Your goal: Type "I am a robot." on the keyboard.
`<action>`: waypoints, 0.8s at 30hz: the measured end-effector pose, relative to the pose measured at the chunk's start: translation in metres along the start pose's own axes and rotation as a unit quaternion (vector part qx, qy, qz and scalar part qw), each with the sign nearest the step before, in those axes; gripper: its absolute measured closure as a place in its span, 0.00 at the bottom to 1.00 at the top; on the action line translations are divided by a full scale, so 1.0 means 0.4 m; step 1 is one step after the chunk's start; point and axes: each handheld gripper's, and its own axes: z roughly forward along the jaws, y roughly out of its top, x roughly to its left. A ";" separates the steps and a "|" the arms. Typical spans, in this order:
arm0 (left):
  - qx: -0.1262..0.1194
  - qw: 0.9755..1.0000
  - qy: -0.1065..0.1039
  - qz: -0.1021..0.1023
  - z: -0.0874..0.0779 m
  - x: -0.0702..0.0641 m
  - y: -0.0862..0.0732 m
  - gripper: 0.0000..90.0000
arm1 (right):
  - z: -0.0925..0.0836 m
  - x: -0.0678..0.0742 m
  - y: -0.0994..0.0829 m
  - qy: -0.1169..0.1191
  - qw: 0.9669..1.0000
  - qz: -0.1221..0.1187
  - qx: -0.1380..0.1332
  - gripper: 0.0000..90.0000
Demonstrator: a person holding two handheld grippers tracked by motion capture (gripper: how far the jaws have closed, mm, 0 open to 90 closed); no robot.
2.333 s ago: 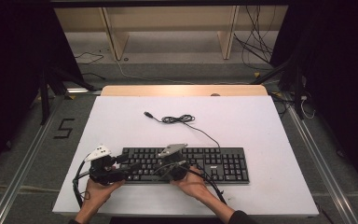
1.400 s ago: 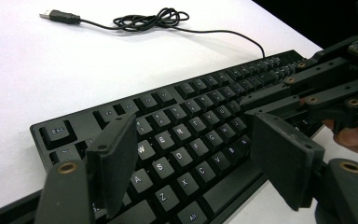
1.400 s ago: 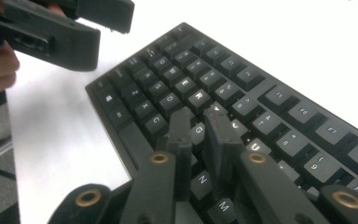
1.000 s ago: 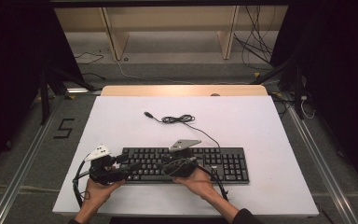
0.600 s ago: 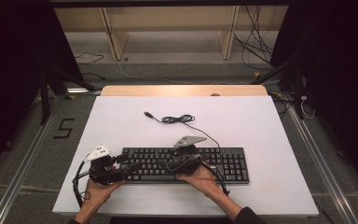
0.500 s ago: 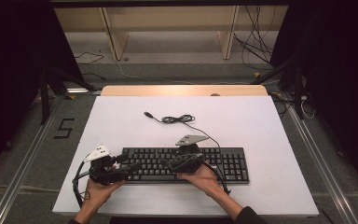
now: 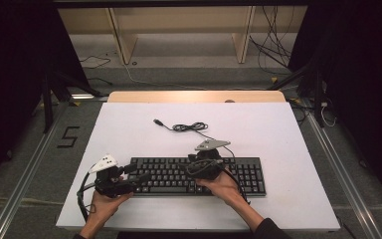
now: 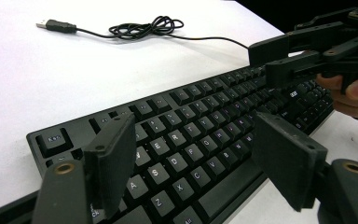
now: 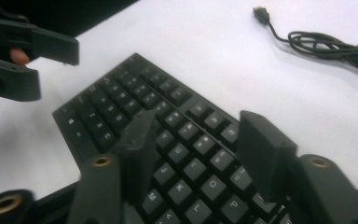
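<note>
**Two grippers held over a black keyboard**

High view: the keyboard (image 7: 199, 176) is seen lying flat on the white table (image 7: 288, 149), near its front edge. The left gripper (image 7: 129, 177) is held at the keyboard's left end, its tips reaching just over the first keys. The right gripper (image 7: 205, 162) is held above the middle of the keyboard, well to the right of the left one. Beyond the right gripper, the cable (image 7: 191, 127) is coiled on the table, ending in a plug (image 7: 157, 122).

Left gripper view: the jaws of the left gripper (image 8: 193, 161) are spread wide, with nothing clamped — the keyboard's (image 8: 205, 135) letter rows lie below and between them. Ahead and to the right, the right gripper (image 8: 284, 58) hovers over the far keys. The cable (image 8: 144, 27) lies far ahead on the table.

Right gripper view: the jaws of the right gripper (image 9: 200, 140) stand apart and have just been closing; no key is pinched between them, and the keyboard (image 9: 135, 107) passes under them. The left gripper (image 9: 42, 60) is seen ahead at the left — the cable (image 9: 326, 46) lies ahead at the right.
</note>
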 end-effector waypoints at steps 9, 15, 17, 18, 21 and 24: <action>-0.001 1.000 -0.002 0.000 0.000 -0.001 0.000 0.33 | 0.011 -0.009 -0.004 -0.013 1.000 -0.005 0.026 0.85; -0.002 1.000 -0.003 0.002 0.000 -0.002 0.000 0.33 | 0.019 -0.017 -0.011 -0.022 0.999 -0.005 0.045 0.96; -0.002 1.000 -0.002 0.002 0.000 -0.001 0.000 0.33 | 0.021 -0.018 -0.013 -0.024 0.998 -0.005 0.050 0.98; -0.002 1.000 -0.002 0.002 0.000 -0.001 0.000 0.33 | 0.023 -0.020 -0.014 -0.024 0.998 -0.008 0.052 0.99; -0.002 1.000 -0.002 0.002 -0.001 -0.001 0.000 0.33 | 0.028 -0.019 -0.017 -0.028 0.998 -0.007 0.059 1.00; -0.002 1.000 -0.002 0.002 0.000 -0.002 0.000 0.33 | 0.036 -0.019 -0.021 -0.027 0.997 -0.010 0.066 1.00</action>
